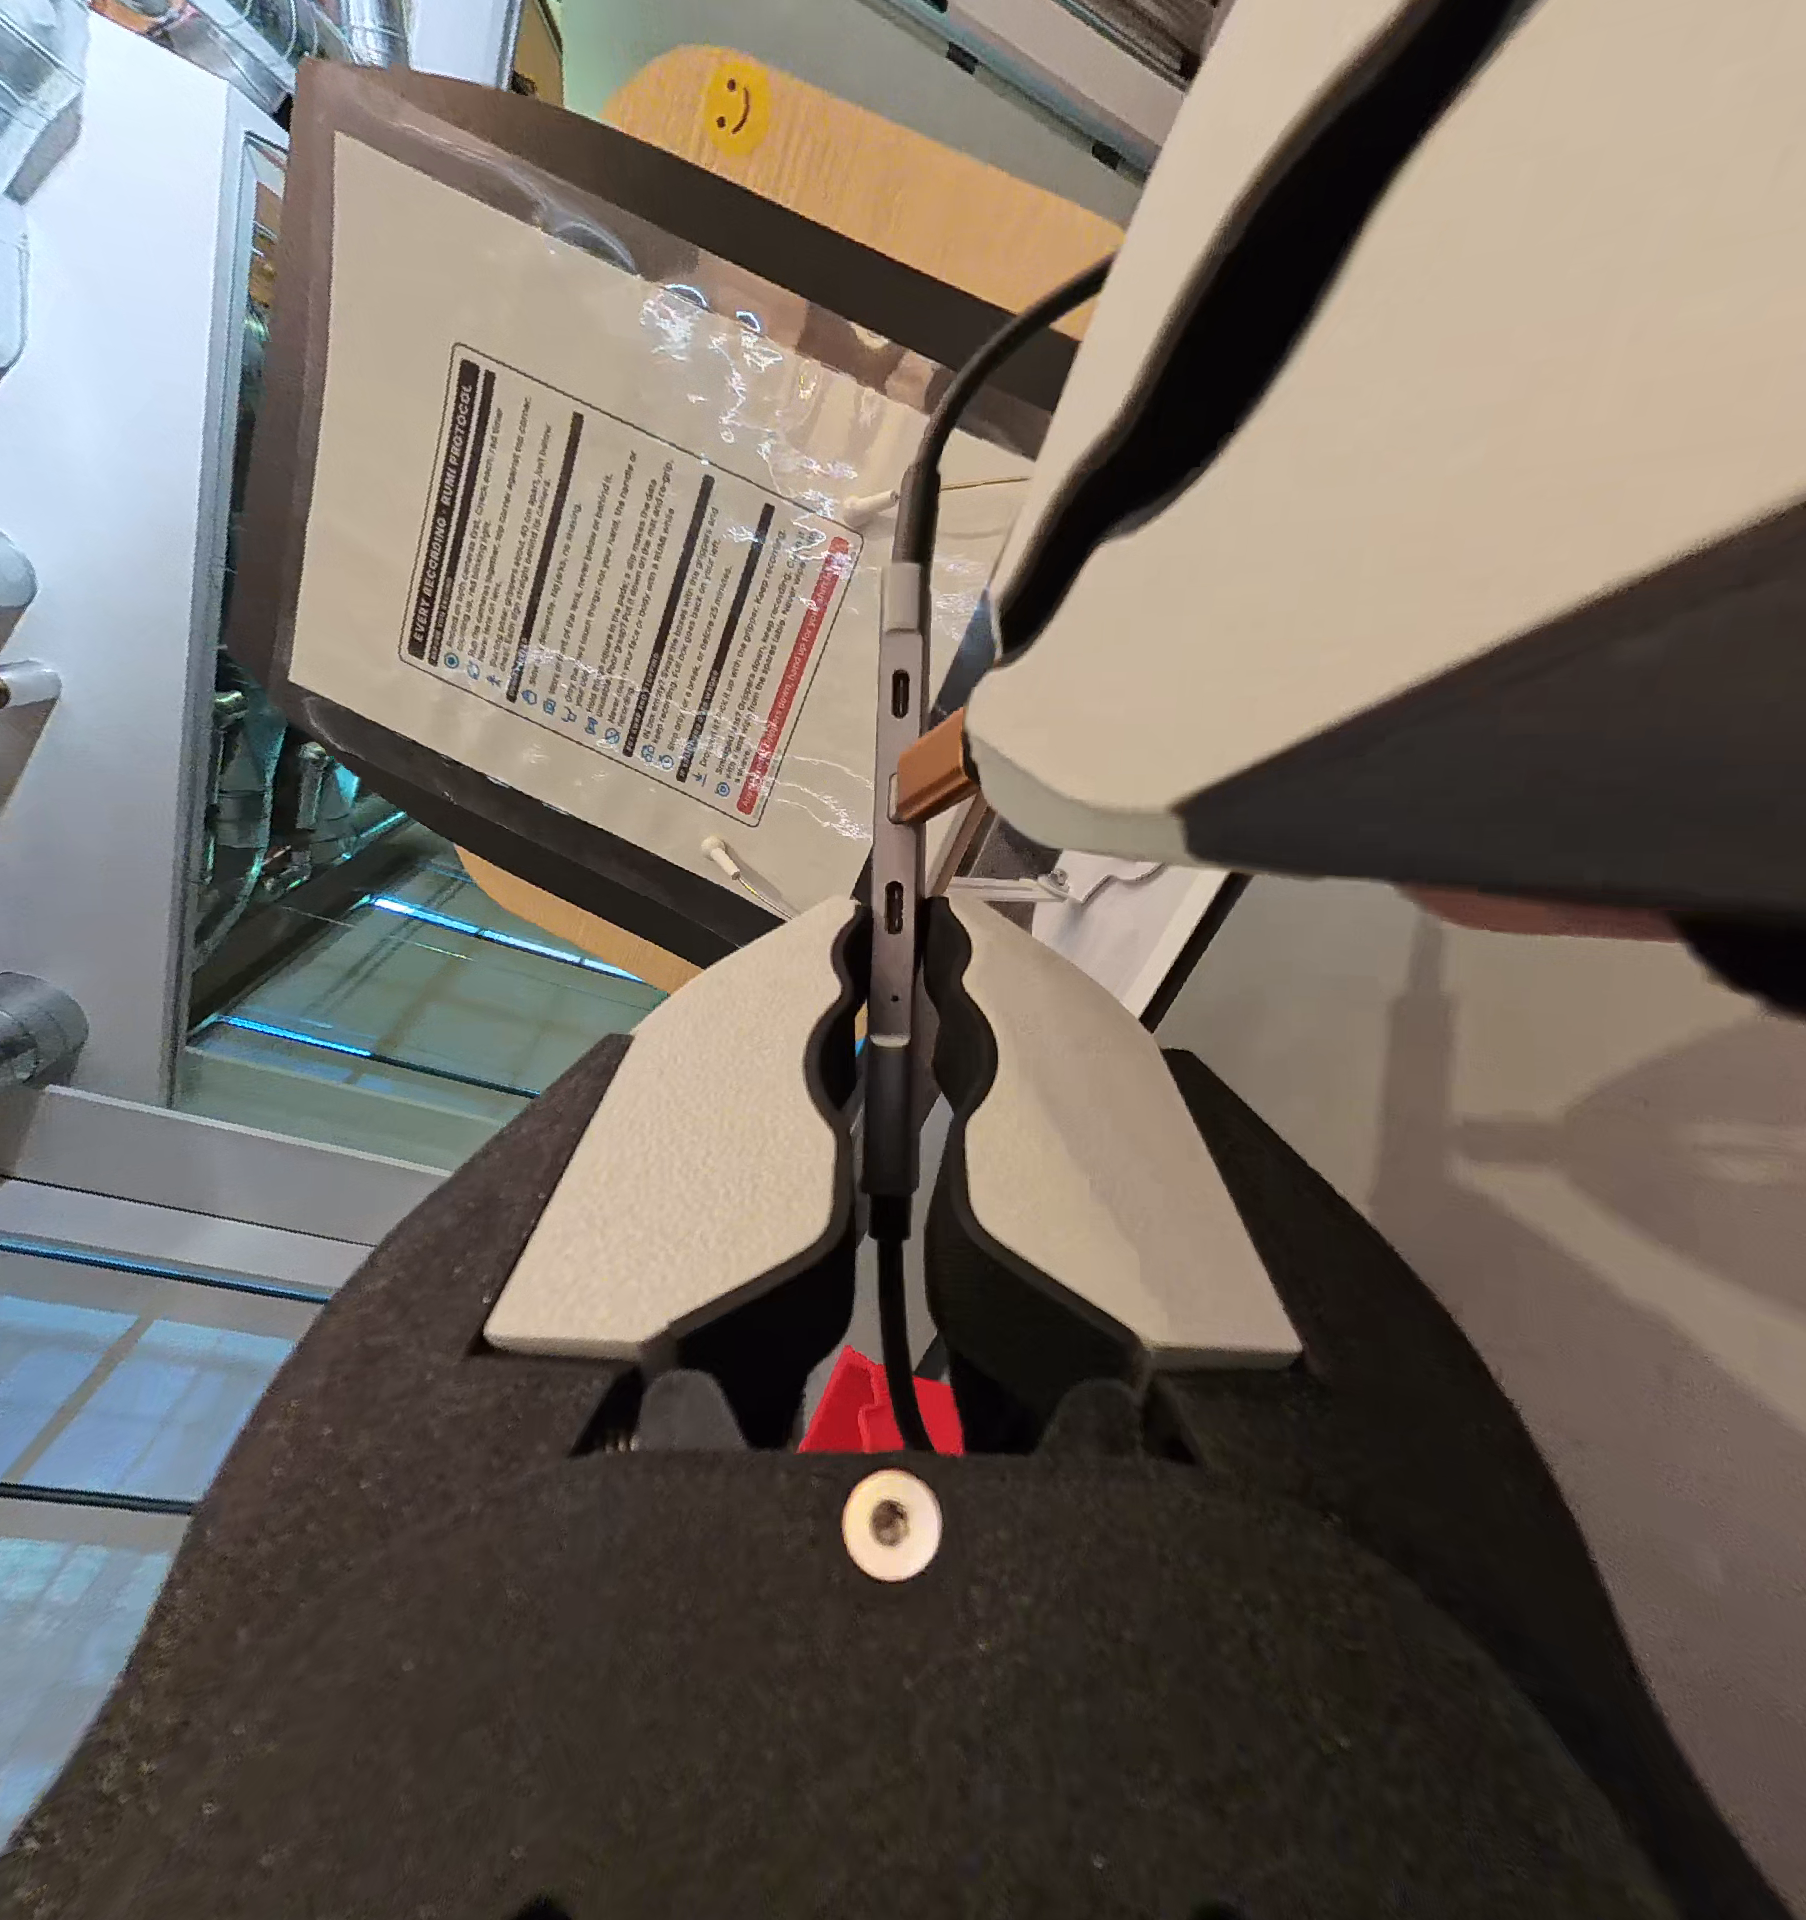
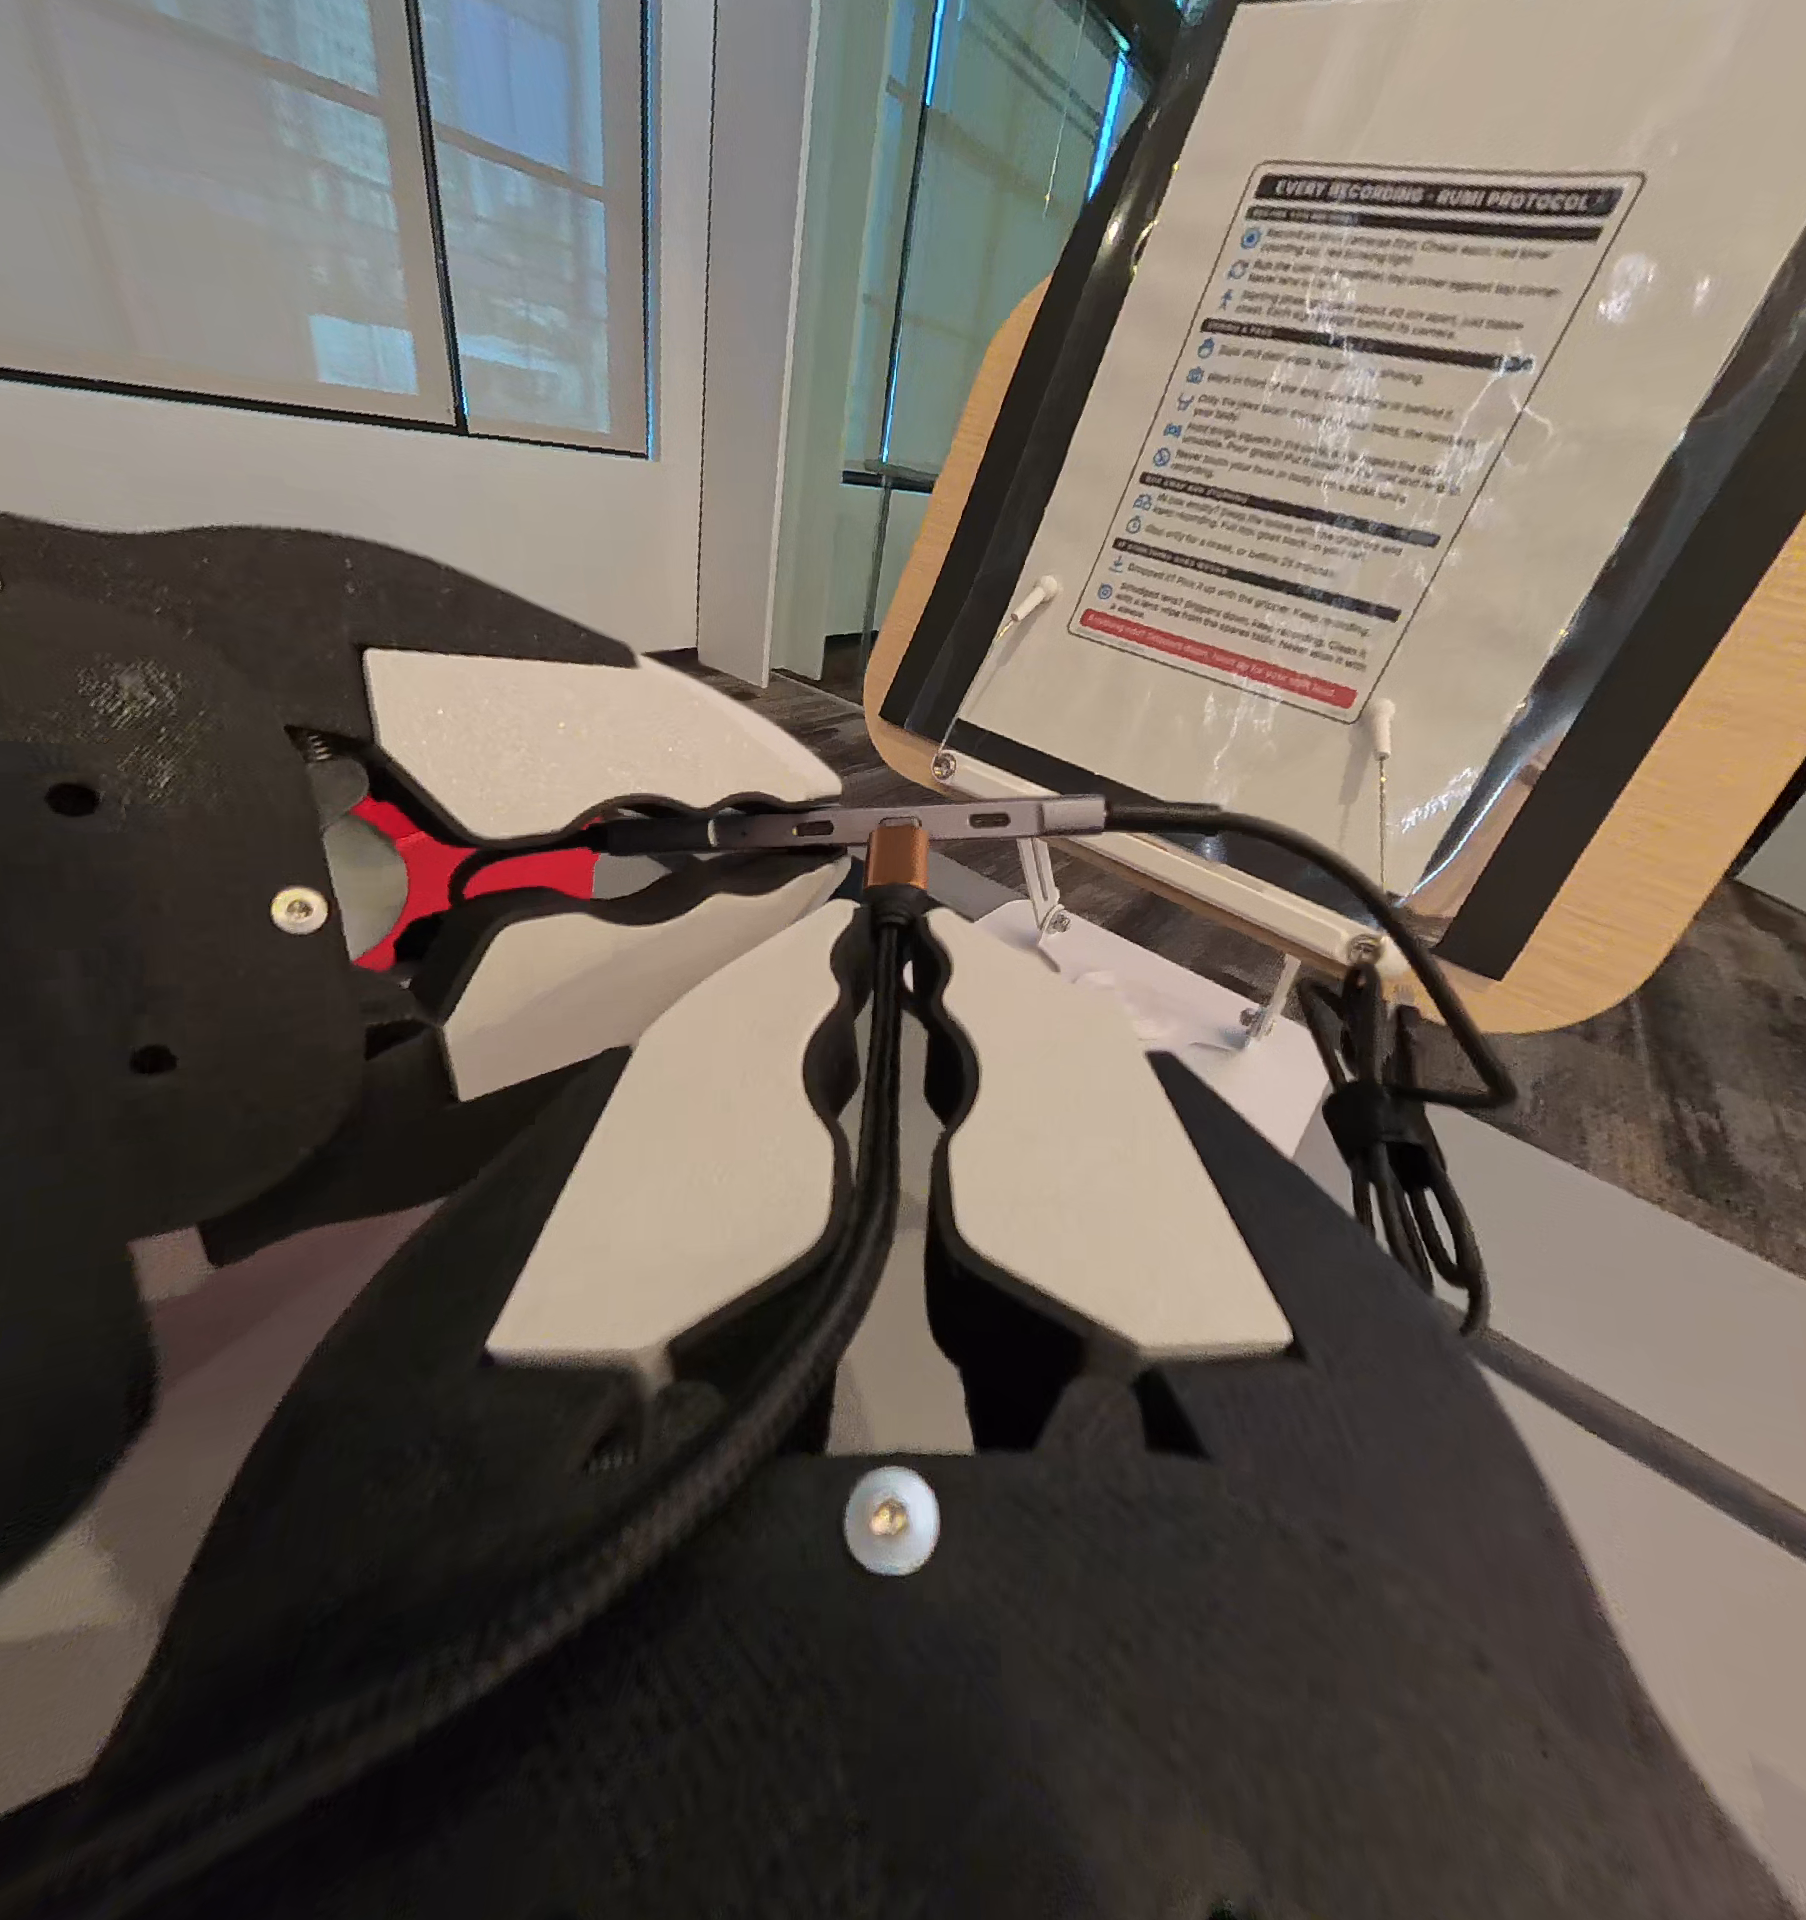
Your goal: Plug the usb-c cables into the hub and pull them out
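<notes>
A slim grey USB-C hub (image 1: 904, 748) is held edge-on in the air by my left gripper (image 1: 894, 920), which is shut on its near end. The hub shows two free ports. My right gripper (image 2: 894, 920) is shut on a black braided cable (image 2: 873, 1122) just behind its copper-coloured USB-C plug (image 2: 894, 852). The plug sits at the hub's (image 2: 909, 821) middle port, touching it. In the left wrist view the plug (image 1: 935, 781) enters from the right, below the right gripper's fingers (image 1: 1398, 520). The left gripper (image 2: 764, 831) shows at the left of the right wrist view.
A framed instruction sheet (image 2: 1335, 416) leans on a white wire stand (image 2: 1169, 894) on a round wooden board (image 2: 1709, 748). The hub's own black cable (image 2: 1398, 1143) hangs down in a tied bundle at the right. A white table surface (image 2: 1657, 1351) lies below. One gripper's finger ends stand about 5 cm off the other's.
</notes>
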